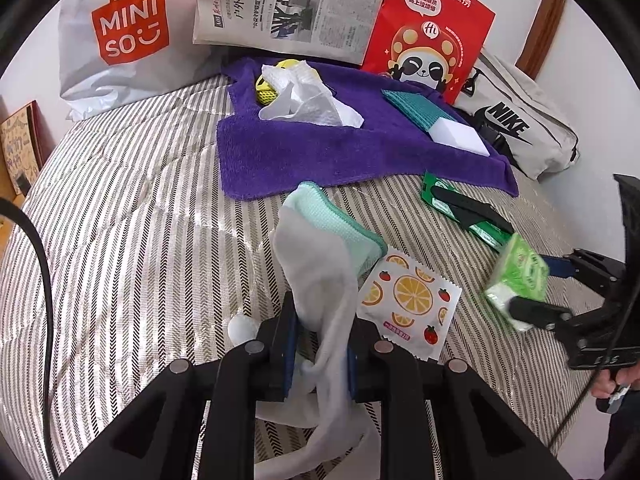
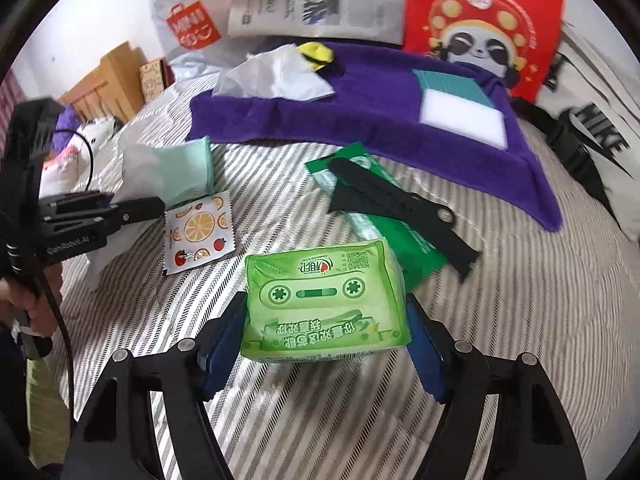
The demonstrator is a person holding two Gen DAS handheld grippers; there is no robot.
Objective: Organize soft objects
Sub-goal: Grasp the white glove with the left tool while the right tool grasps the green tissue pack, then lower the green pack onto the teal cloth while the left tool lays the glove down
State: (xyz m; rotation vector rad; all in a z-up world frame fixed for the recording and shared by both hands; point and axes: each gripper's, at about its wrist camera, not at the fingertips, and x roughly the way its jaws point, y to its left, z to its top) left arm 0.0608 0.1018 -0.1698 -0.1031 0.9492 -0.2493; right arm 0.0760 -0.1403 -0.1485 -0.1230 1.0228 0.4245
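My left gripper [image 1: 320,352] is shut on a grey-white sock [image 1: 320,264] with a mint green cuff, which drapes forward onto the striped bedcover [image 1: 140,200]. In the right wrist view the left gripper [image 2: 132,202] shows at the left edge. My right gripper [image 2: 324,344] has its blue pads against both sides of a green tissue pack [image 2: 324,304]; the left wrist view shows that pack [image 1: 516,276] tilted between its fingers. A purple towel [image 1: 320,152] lies behind, bearing crumpled white paper [image 1: 308,100], a yellow thing [image 1: 268,88], a teal cloth [image 1: 412,108] and a white sponge [image 1: 456,136].
An orange-print sachet [image 1: 408,300] lies beside the sock. A green packet under a black strap [image 2: 384,200] lies ahead of the tissue pack. Along the back stand a Miniso bag [image 1: 116,40], a newspaper bag [image 1: 288,4], a red panda bag [image 1: 432,32] and a Nike bag [image 1: 516,124].
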